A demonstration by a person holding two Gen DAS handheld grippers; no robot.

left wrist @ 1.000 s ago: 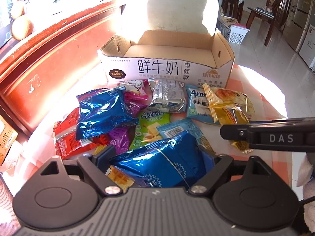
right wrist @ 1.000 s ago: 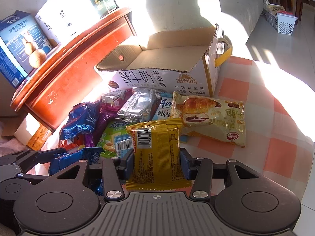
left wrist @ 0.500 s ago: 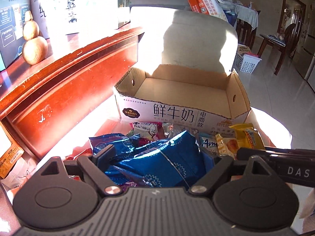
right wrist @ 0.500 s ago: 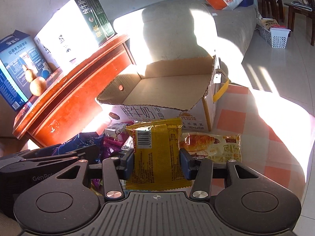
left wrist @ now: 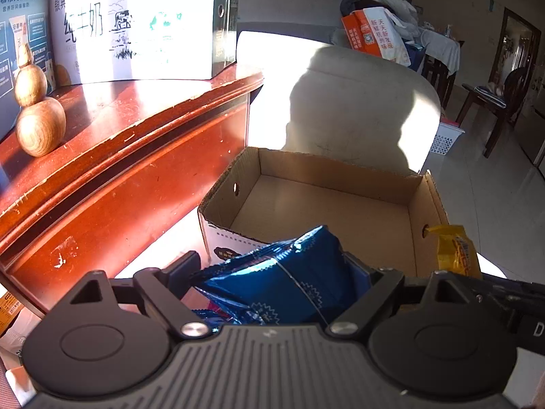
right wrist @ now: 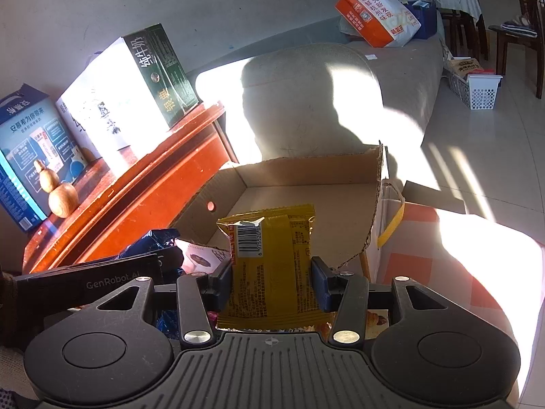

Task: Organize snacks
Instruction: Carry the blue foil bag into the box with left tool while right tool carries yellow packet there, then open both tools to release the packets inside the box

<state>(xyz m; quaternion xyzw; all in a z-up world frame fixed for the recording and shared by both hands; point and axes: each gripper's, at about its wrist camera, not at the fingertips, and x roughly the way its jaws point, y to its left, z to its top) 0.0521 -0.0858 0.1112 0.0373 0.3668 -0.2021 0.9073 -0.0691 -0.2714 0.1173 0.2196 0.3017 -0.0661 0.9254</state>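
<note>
My left gripper [left wrist: 272, 272] is shut on a puffy blue snack packet [left wrist: 289, 279], held in the air just in front of the open cardboard box [left wrist: 323, 211], whose inside shows bare. My right gripper [right wrist: 270, 283] is shut on a yellow snack packet [right wrist: 272, 259] with a barcode, upright before the same cardboard box [right wrist: 306, 177]. That yellow snack packet [left wrist: 454, 250] also shows at the right of the left wrist view, with the right gripper's black body below it. In the right wrist view the left gripper's black body [right wrist: 102, 276] sits at lower left with the blue packet [right wrist: 153, 242] poking out.
A red wooden cabinet [left wrist: 119, 156] runs along the left, with a wooden gourd [left wrist: 37, 116] and milk cartons [left wrist: 143, 24] on top. A beige sofa arm [left wrist: 357, 109] stands behind the box. A checked cloth [right wrist: 460, 272] lies at right, a white basket [right wrist: 477, 92] beyond.
Both grippers rose with their packets and moved toward the box; the snack pile on the cloth has dropped almost out of view and the box interior now shows from above.
</note>
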